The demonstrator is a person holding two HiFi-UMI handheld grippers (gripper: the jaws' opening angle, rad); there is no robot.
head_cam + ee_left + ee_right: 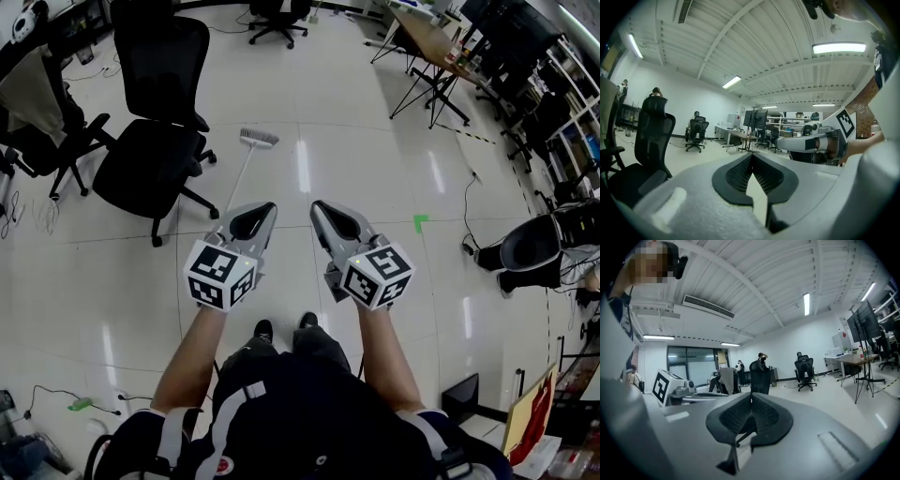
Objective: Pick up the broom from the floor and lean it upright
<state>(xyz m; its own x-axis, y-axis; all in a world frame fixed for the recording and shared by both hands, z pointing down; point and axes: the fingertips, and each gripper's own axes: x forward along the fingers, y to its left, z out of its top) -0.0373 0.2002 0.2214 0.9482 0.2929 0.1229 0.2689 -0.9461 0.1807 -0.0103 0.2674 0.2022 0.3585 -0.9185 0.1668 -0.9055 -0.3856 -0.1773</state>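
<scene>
The broom (246, 169) lies on the pale tiled floor ahead of me, its bristle head (259, 139) at the far end and its thin handle running back toward me until my left gripper hides it. My left gripper (266, 210) hovers over the handle's near end, jaws together and empty. My right gripper (320, 208) hangs beside it, a little to the right of the broom, also shut on nothing. Both point roughly level across the room. In the left gripper view the tips (751, 155) meet; in the right gripper view the tips (751, 394) meet too.
A black office chair (155, 141) stands just left of the broom, another chair (37, 127) farther left. A trestle desk (433, 47) and a rolling chair (277, 19) are at the back. A green tape mark (420, 222) and a black seat (532, 248) lie to the right.
</scene>
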